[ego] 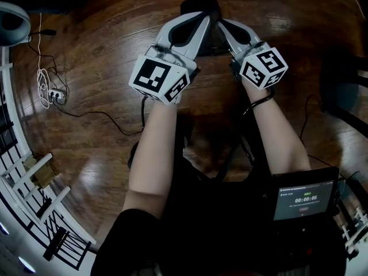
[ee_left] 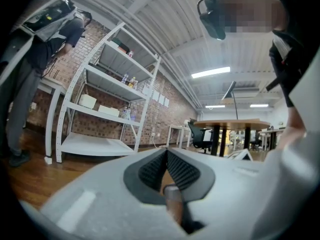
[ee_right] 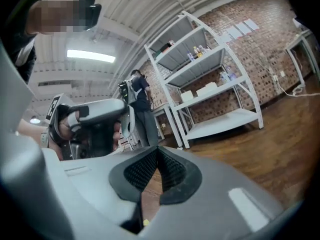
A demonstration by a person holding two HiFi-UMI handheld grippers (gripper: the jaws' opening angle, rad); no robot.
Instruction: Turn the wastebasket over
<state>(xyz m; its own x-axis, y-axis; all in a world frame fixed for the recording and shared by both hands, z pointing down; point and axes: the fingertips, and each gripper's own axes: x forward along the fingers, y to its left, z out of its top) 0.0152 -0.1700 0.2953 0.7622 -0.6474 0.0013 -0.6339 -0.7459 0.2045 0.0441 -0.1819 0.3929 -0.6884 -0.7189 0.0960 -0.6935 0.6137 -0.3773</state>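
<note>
A black wastebasket (ego: 197, 4) stands on the wooden floor at the top middle of the head view, largely hidden behind the two grippers. My left gripper (ego: 198, 20) points at it from the left, its jaws shut with nothing between them. My right gripper (ego: 222, 25) is beside it on the right, also shut and empty. In the left gripper view the ribbed pads (ee_left: 156, 168) meet at the tip, and the right gripper view shows its pads (ee_right: 171, 170) closed the same way. The basket appears in neither gripper view.
Cables and a power strip (ego: 53, 94) lie on the floor at the left. A white rack (ego: 29, 180) is at lower left and a dark chair (ego: 345, 88) at right. White shelving (ee_left: 107, 104) and a standing person (ee_left: 35, 54) are in the room.
</note>
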